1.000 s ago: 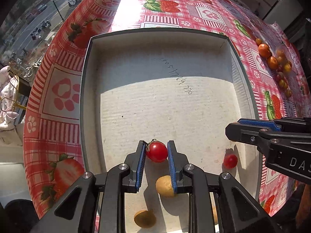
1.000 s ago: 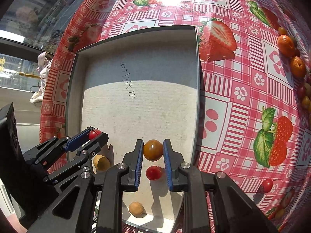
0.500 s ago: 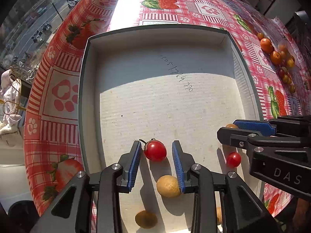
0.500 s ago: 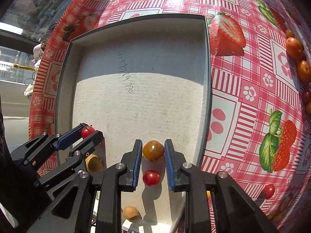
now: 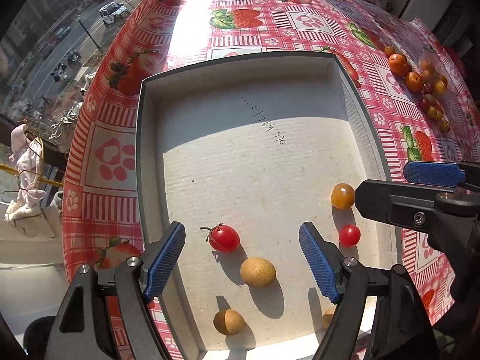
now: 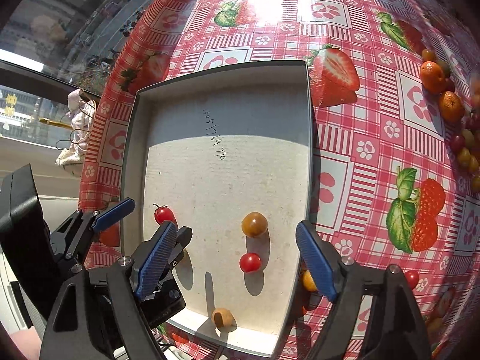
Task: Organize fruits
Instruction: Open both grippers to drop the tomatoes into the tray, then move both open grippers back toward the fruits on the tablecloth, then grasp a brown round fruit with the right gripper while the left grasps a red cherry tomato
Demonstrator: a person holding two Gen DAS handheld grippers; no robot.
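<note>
Left wrist: left tongs (image 5: 241, 253) just opened, stemmed tomato (image 5: 224, 238) loose in box (image 5: 141, 156) (right tongs (image 6: 237, 253) too, empty)

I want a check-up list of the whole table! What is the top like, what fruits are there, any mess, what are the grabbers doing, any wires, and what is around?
Surface: red strawberry-print tablecloth, sunlit.
Job's things: grey box holds a stemmed red tomato, a small red tomato, an amber tomato and brown fruits. A fruit pile waits on the cloth, right of the box.
Clutter: a loose tomato on the cloth.
Grippers: left gripper and right gripper have just opened; both hold nothing.
Cables: nothing seen.
Surroundings: window with street and cars below.
</note>
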